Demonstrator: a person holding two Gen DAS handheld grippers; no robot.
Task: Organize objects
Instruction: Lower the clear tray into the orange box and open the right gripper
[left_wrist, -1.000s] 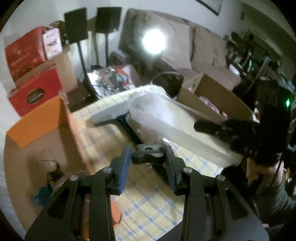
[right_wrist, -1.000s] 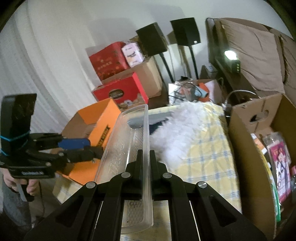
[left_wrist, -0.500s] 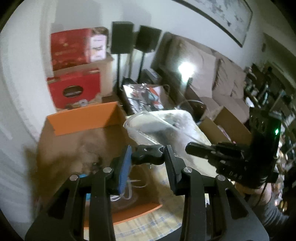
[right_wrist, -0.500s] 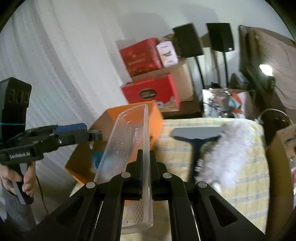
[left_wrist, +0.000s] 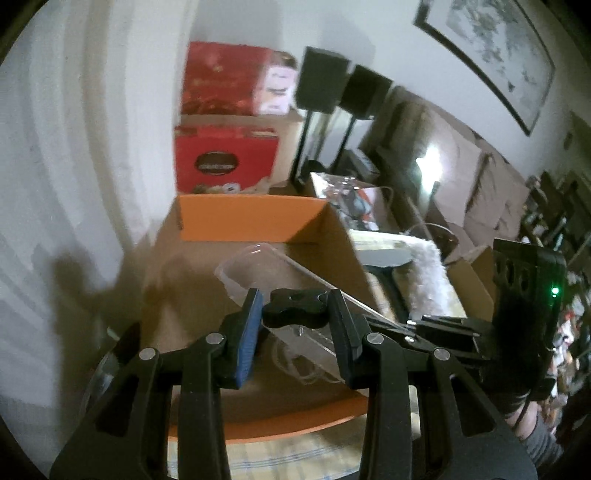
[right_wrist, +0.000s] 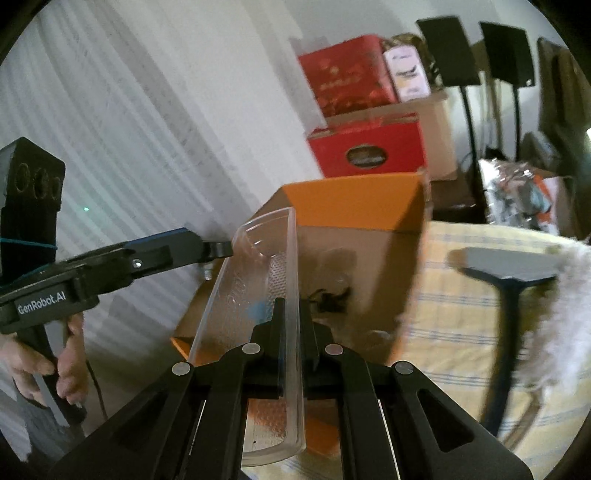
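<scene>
Right gripper (right_wrist: 290, 325): fingers pressed together, pinching one long side wall of the clear plastic tray (right_wrist: 258, 295) near its near end; the thin wall is the only part slim enough to clamp, which likely explains an edge grip and not a span across the width. Tray's long axis runs straight out ahead of the fingers; far short end points up and away, poised over the open orange cardboard box (right_wrist: 354, 206), open side facing left of the fingers. Judged: being carried in lengthwise so it clears the box walls. Left gripper (left_wrist: 293, 314): fingers part-spread, clamping a small black knob (left_wrist: 295, 308) with a threaded stud hanging below; knob sits crosswise between the pads. In the left wrist view the tray's far end lies just beyond the fingertips, inside the box mouth. In the right wrist view, knob tip is just beside the tray's far left corner; contact not resolvable. Squeegee (right_wrist: 506, 269) and white fluffy duster (right_wrist: 561, 314) lie well right of the right fingers on the checked cloth (right_wrist: 443, 325), untouched.
</scene>
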